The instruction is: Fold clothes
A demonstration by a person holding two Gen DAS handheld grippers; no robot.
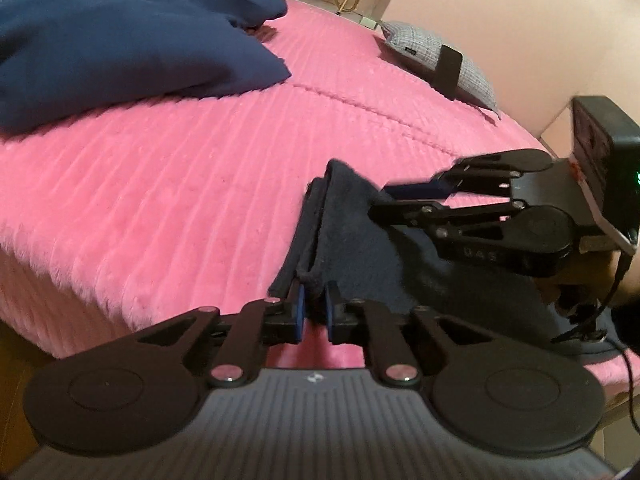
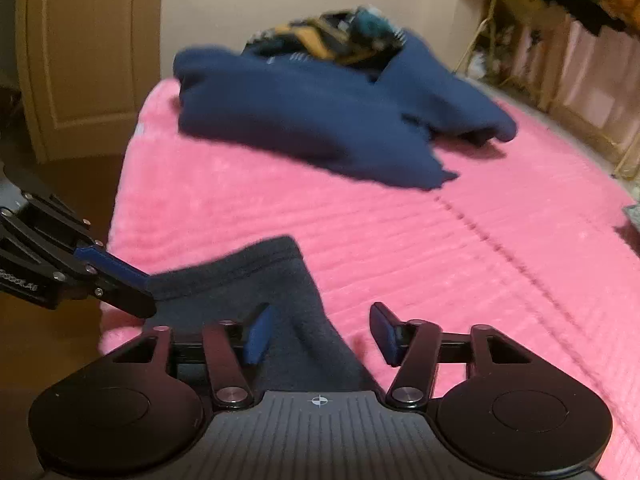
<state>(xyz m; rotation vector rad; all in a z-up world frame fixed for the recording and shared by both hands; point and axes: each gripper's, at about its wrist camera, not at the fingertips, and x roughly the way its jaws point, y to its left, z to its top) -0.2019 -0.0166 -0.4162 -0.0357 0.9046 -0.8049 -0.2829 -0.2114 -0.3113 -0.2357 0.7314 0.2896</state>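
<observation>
Your two wrist views look down close, from opposite sides, sharing the dark cloth (image 1: 360, 248) (image 2: 256, 280) at frame bottom.

On the pink bed (image 2: 440, 248), a dark grey garment (image 2: 264, 280) is seen between the parted right tongs (image 2: 320, 334), its near-left edge is pinched by the left tongs (image 2: 150, 292), and a navy garment (image 2: 320, 120) is seen crumpled farther back.

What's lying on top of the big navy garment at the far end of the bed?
A bundle of patterned clothing, yellow, black and teal, sits on the navy garment at its far edge. Blur hides what kind of piece it is, and the garment covers whatever lies beneath on the pink bedspread.
</observation>
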